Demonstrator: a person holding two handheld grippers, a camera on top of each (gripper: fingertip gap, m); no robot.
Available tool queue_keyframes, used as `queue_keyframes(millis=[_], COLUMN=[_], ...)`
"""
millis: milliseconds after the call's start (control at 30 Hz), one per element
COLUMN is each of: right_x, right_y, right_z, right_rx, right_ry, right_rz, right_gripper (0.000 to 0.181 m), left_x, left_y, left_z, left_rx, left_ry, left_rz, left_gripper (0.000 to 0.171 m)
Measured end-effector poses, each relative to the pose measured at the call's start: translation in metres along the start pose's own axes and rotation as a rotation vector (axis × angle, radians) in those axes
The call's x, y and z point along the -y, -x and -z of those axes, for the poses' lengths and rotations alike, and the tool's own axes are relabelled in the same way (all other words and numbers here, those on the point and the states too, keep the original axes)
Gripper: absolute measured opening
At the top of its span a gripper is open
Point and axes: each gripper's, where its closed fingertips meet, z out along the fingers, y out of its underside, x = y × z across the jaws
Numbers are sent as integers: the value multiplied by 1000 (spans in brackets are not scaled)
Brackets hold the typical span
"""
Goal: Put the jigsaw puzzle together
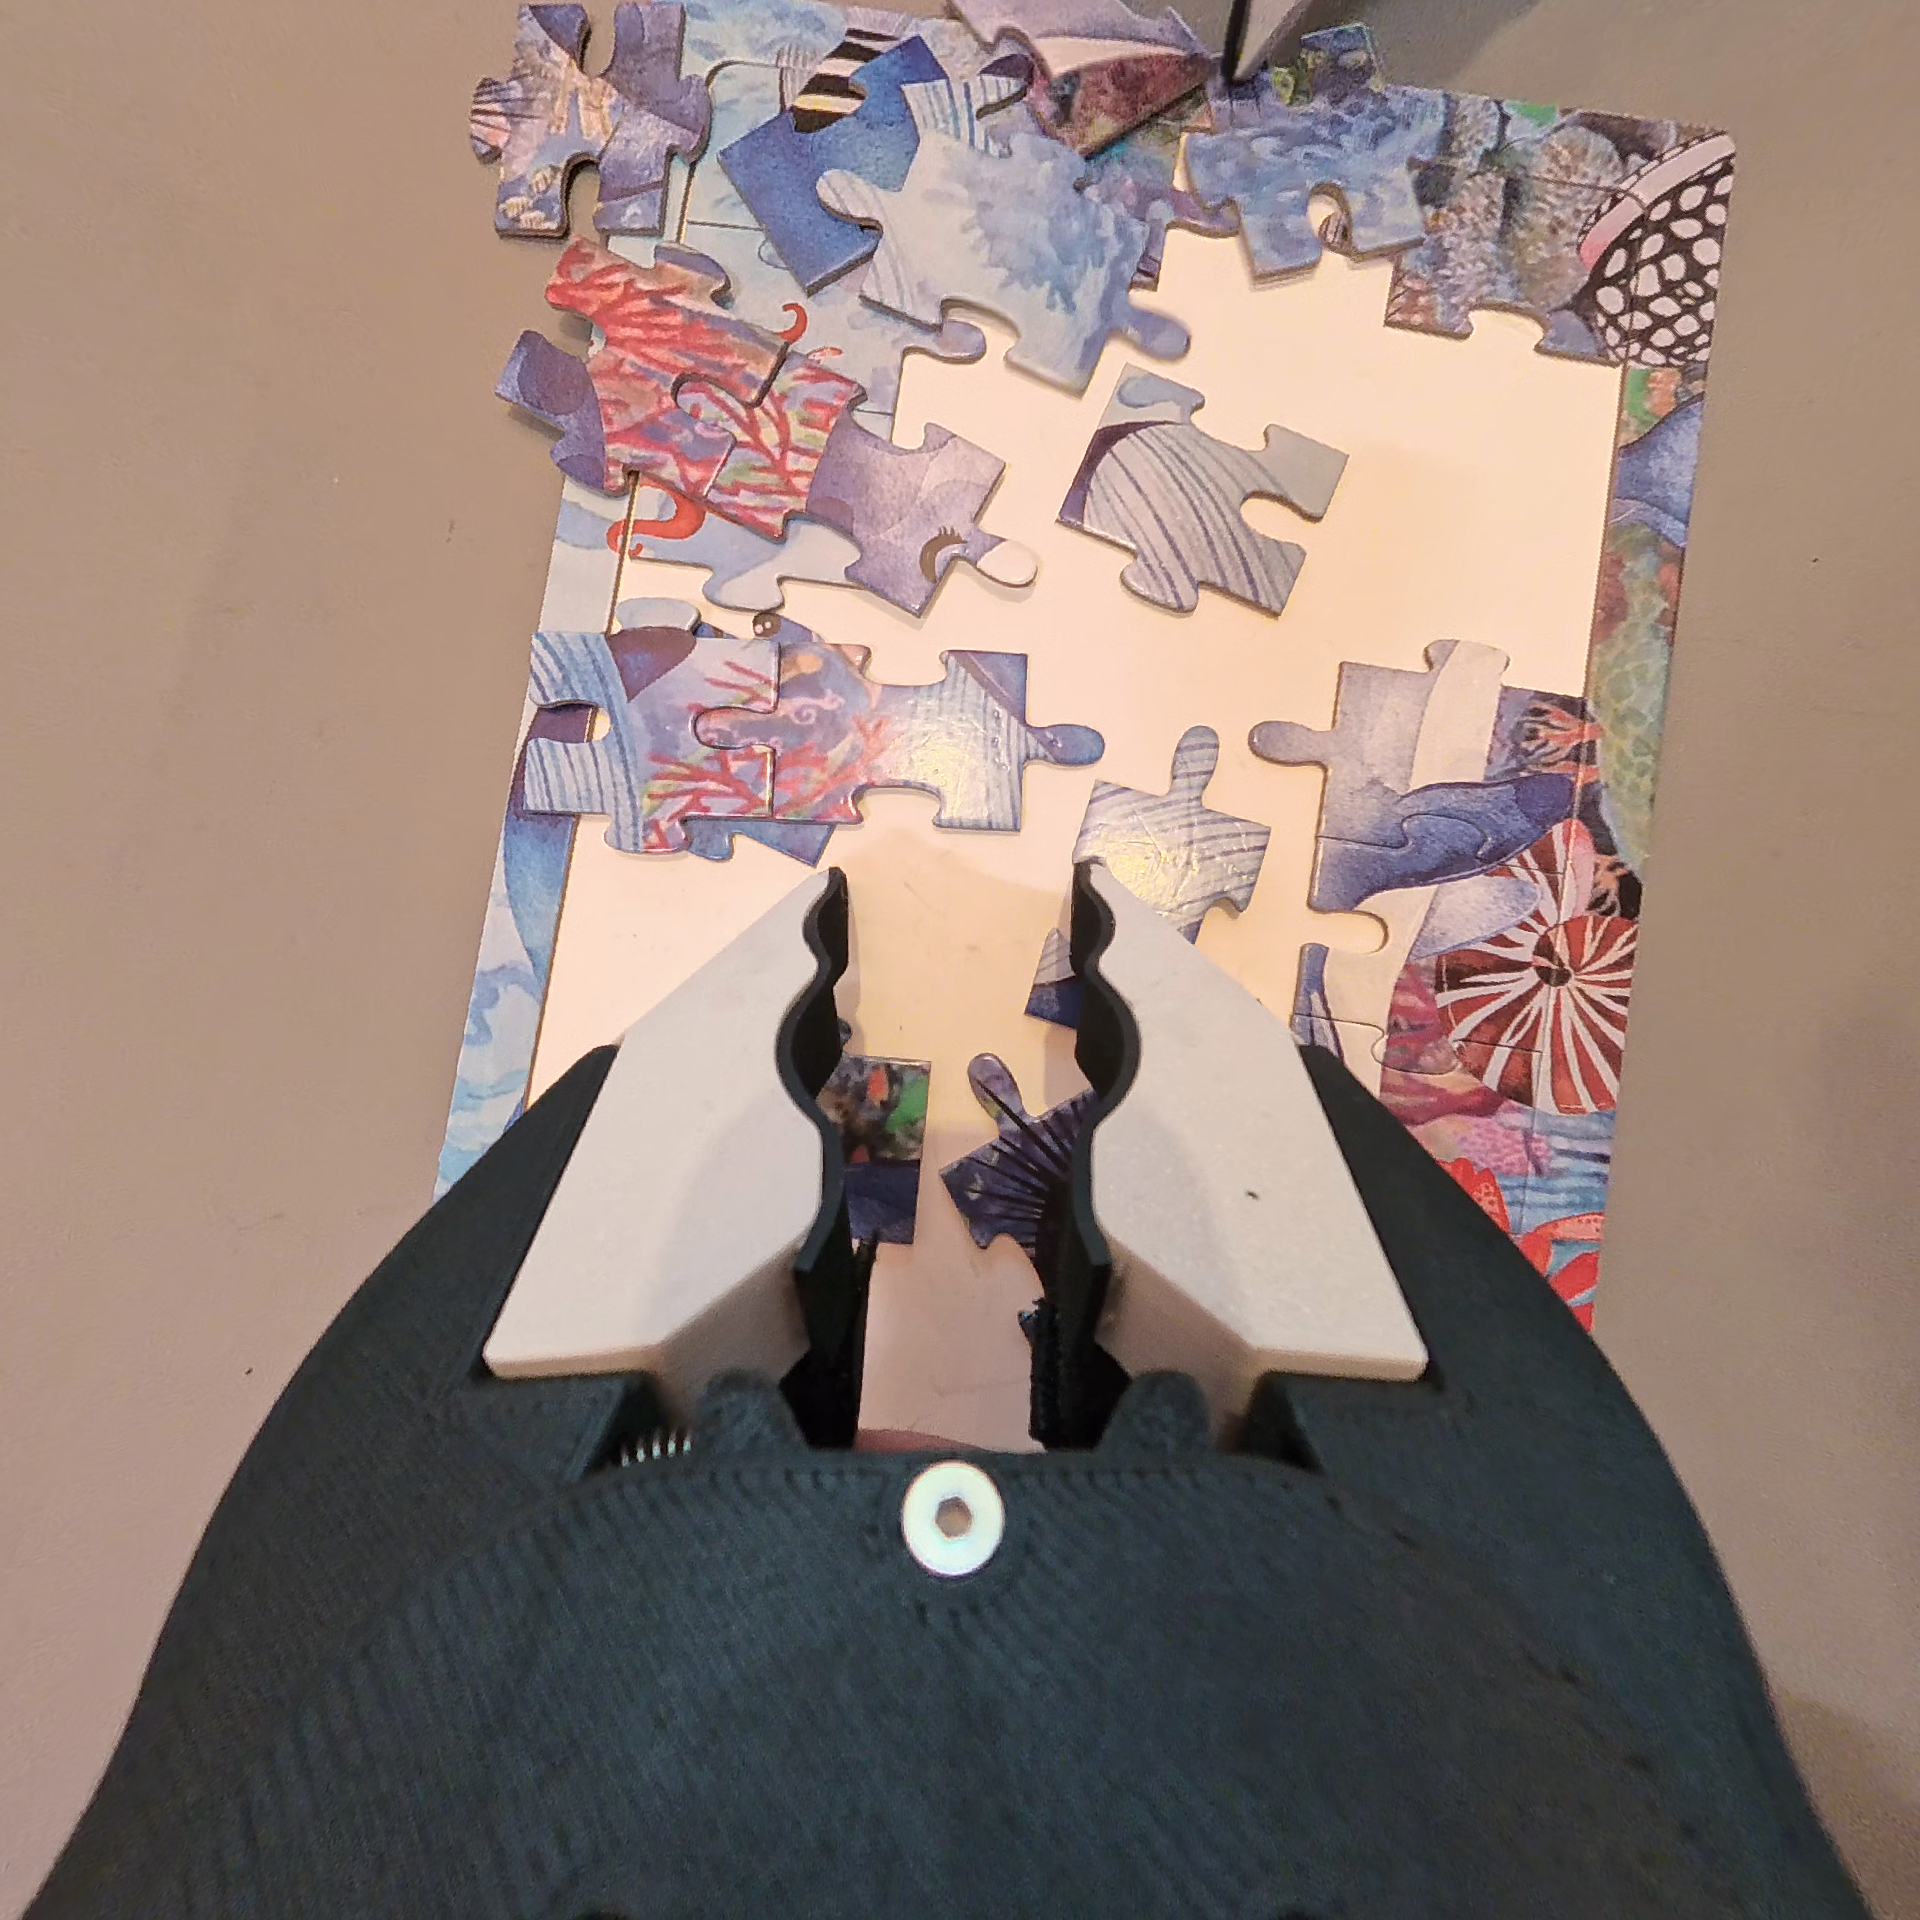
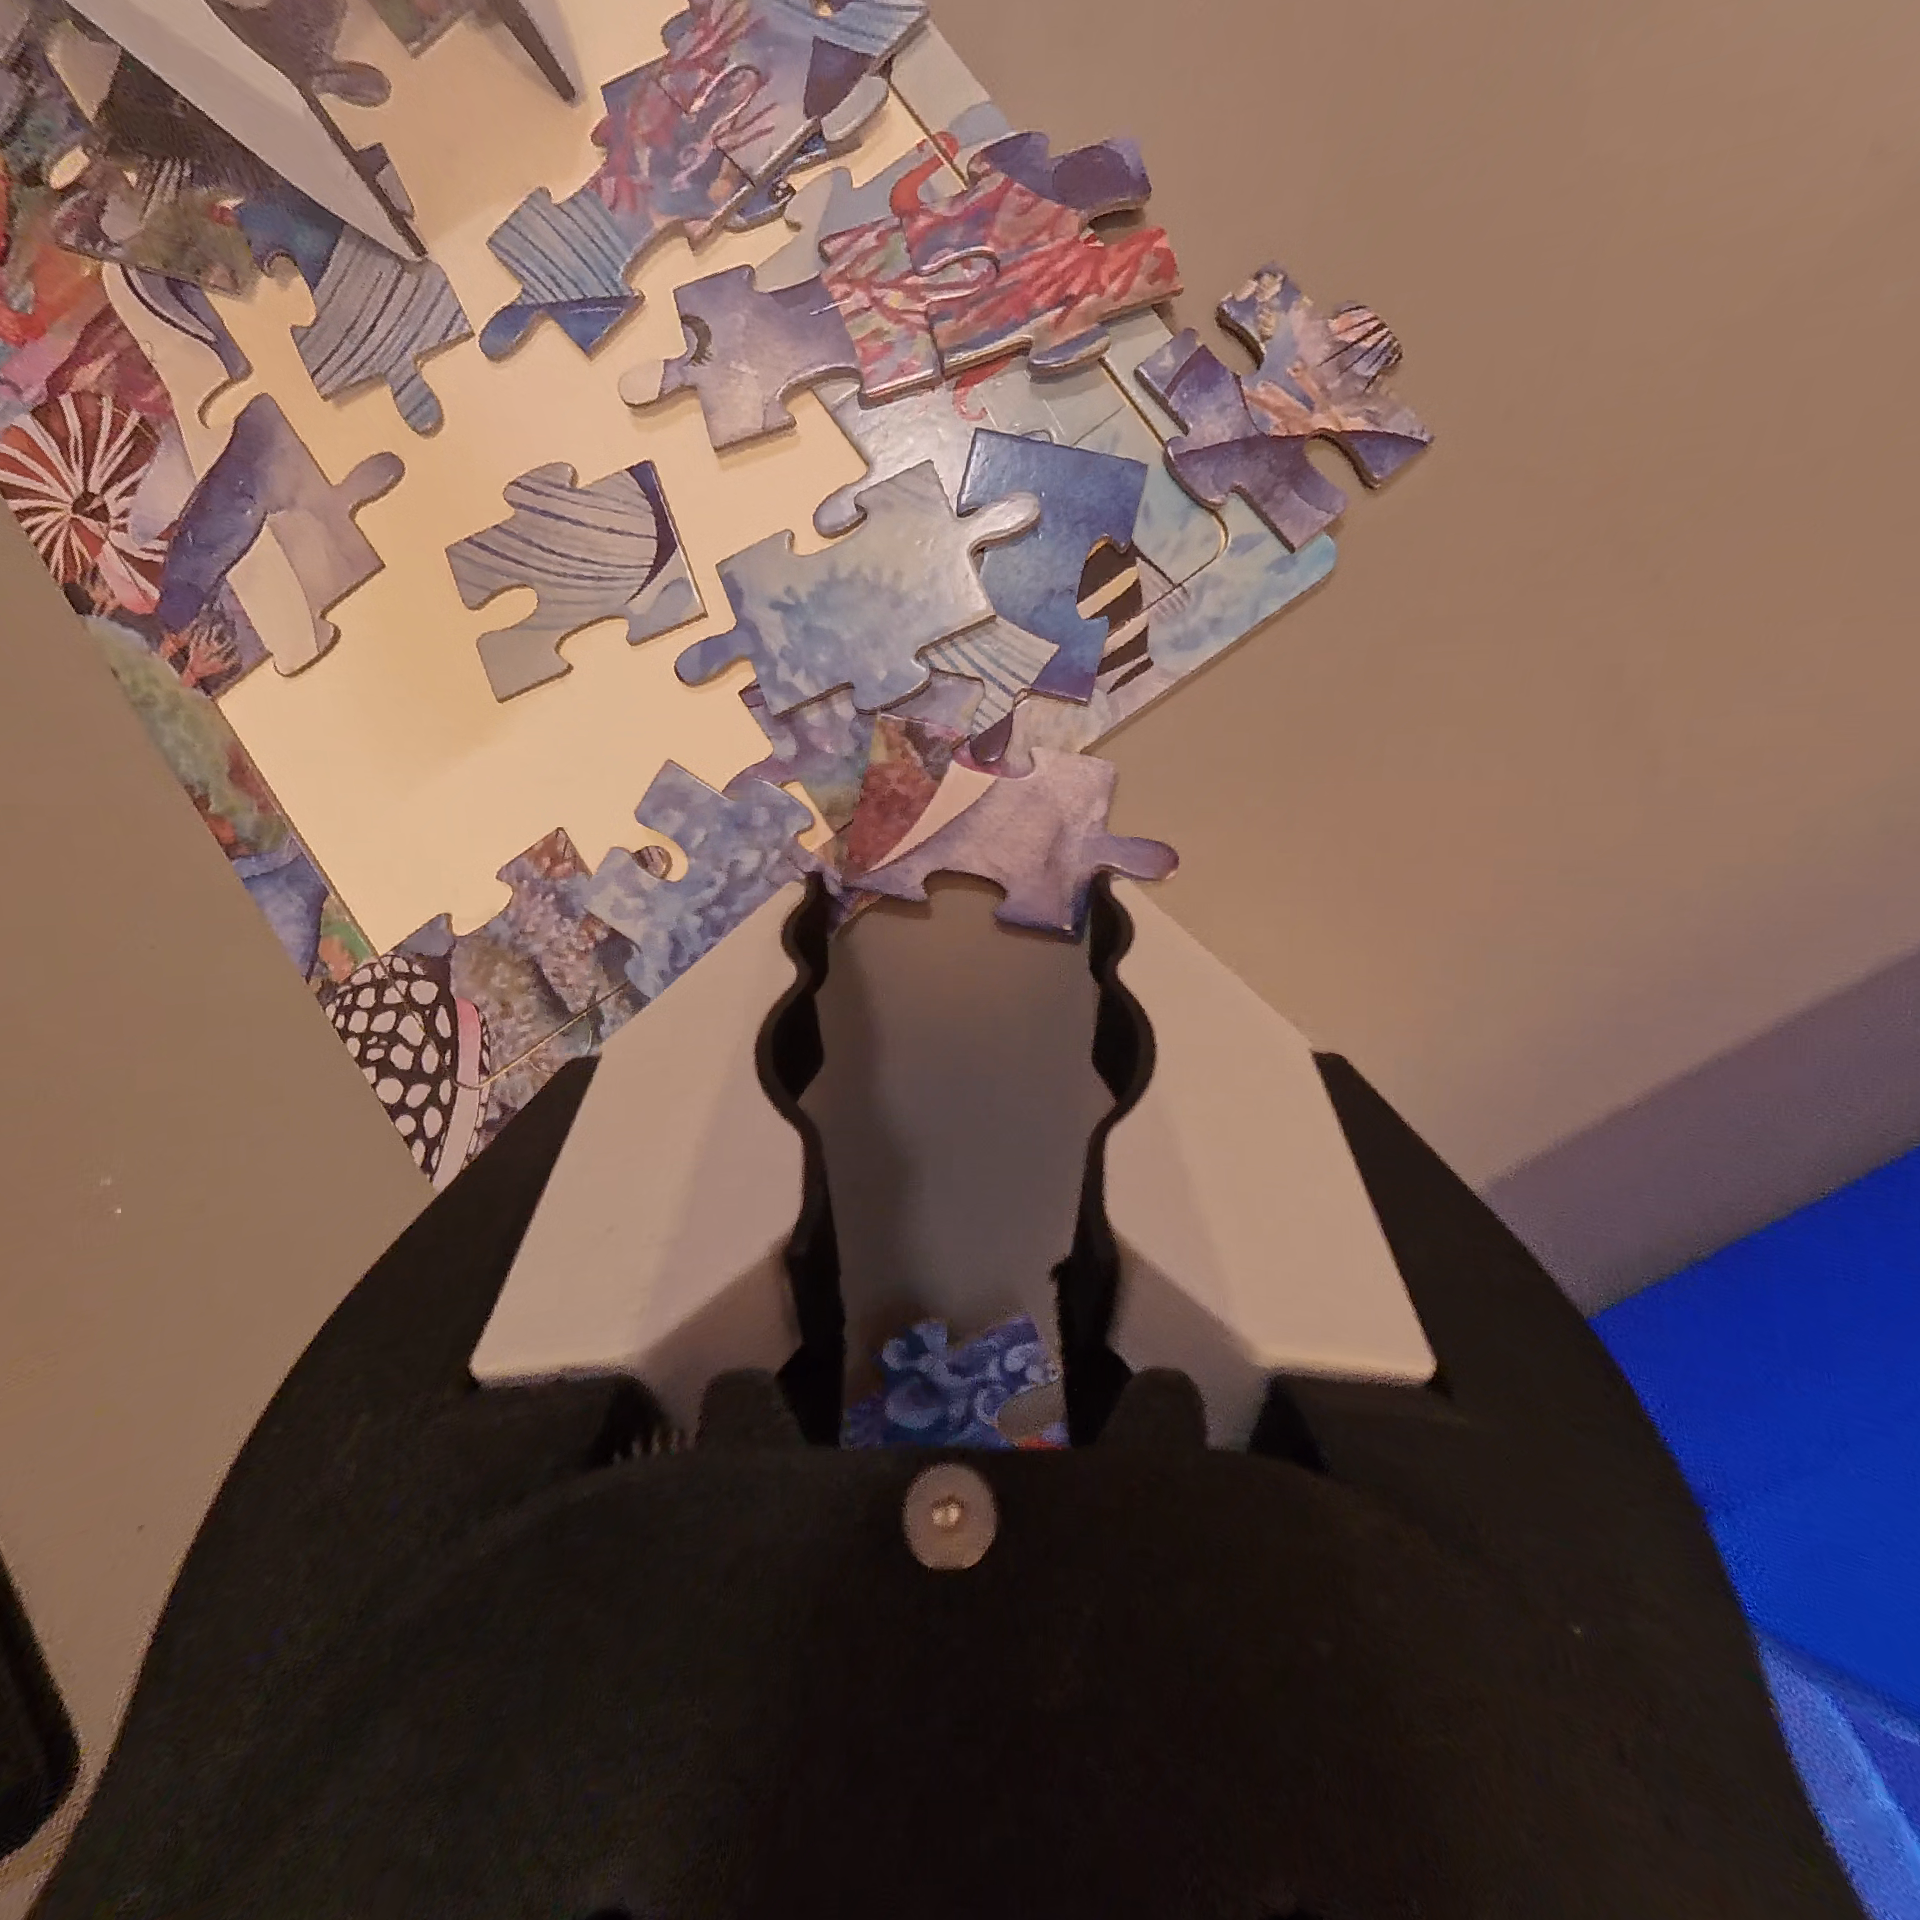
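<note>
The puzzle board (image 1: 1455,582) has a cream middle and a printed sea-picture border; it also shows in the right wrist view (image 2: 416,748). Several loose pieces lie on it, among them a striped pale-blue piece (image 1: 1195,499), which also shows in the right wrist view (image 2: 571,571). Joined pieces fill its right border (image 1: 1507,987). My left gripper (image 1: 961,883) is open and empty, low over the board's near end, beside a striped piece (image 1: 1174,831). My right gripper (image 2: 961,894) is open at the board's edge, its tips just short of a purple-blue piece (image 2: 1029,831) that overhangs the edge.
The board lies on a tan table (image 1: 260,623). Overlapping pieces crowd the board's far-left corner (image 1: 727,177). A blue swirl-pattern piece (image 2: 956,1387) lies under my right gripper. The table's edge and something blue (image 2: 1766,1403) are at lower right. The left gripper's white finger (image 2: 312,135) shows at top left. About 20 centimeters separates my left fingertips from my right.
</note>
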Motion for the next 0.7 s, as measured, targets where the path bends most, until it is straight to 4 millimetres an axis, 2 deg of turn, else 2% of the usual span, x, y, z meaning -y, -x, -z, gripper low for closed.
queue_keyframes(millis=[200,367,433,467,500,567,600,700], right_x=[1,5,13,17,20,26,26,19], right_y=[2,7,22,38,53,79,87,92], right_z=[0,12,19,21,23,19,15,4], right_rx=[-11,-3,35,82,124,182,200,180], right_ry=[4,-3,-27,-36,-41,-33,-9,87], right_rz=[-17,24,109,172,247,344,367,415], right_gripper=[44,44,44,44,17,16,19,21], left_x=[0,1,2,2,2,3,3,4], left_y=[-1,0,0,0,0,-1,-2,-5], left_z=[0,2,2,2,2,2,2,2], left_rx=[2,6,7,7,7,7,6,2], left_ry=[3,1,0,-1,-1,1,2,4], left_rz=[-4,-4,-4,-4,-5,-8,-10,-19], left_gripper=[41,41,41,41,40,40,40,40])
